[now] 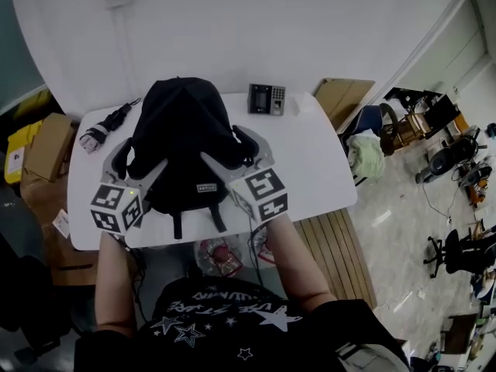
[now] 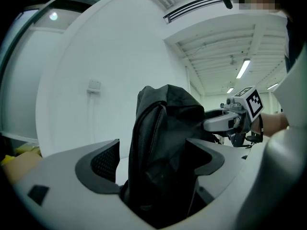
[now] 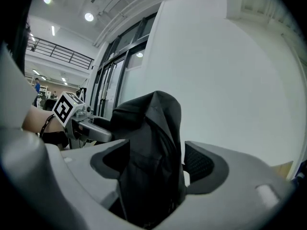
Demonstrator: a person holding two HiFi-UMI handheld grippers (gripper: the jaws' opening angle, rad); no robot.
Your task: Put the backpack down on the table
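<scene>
- The white wall [image 1: 232,29] is curving round beyond both grippers, past the far edge of the bench.
- The white bench [image 1: 318,169] is stretching out under both grippers, with bare surface showing to the right of the right gripper.
- The black backpack [image 1: 182,130] is standing upright on the bench, filling the space between the two grippers. Its straps [image 1: 177,225] are hanging over the bench's near edge, on the near side of both grippers.
- Cardboard boxes [image 1: 46,142] are sitting on the floor, well to the left of the left gripper.
- A slatted wooden panel [image 1: 337,254] is lying on the floor, below and to the right of the right gripper.
- The left gripper [image 1: 138,161] is reaching in at the backpack's left side with its jaws standing wide apart. Bag fabric is sitting between them, and a gap is showing at the outer pad, so nothing is being clamped.
- The right gripper [image 1: 230,149] is doing the same at the backpack's right side, jaws spread wide around the fabric, with a sliver of light showing beside its outer pad.
- A dark keypad device [image 1: 266,98] is resting on the bench beyond the right gripper, near the backpack's far right corner but apart from it.
- A dark object with a pale end [image 1: 105,128] is lying on the bench beyond and left of the left gripper.
</scene>
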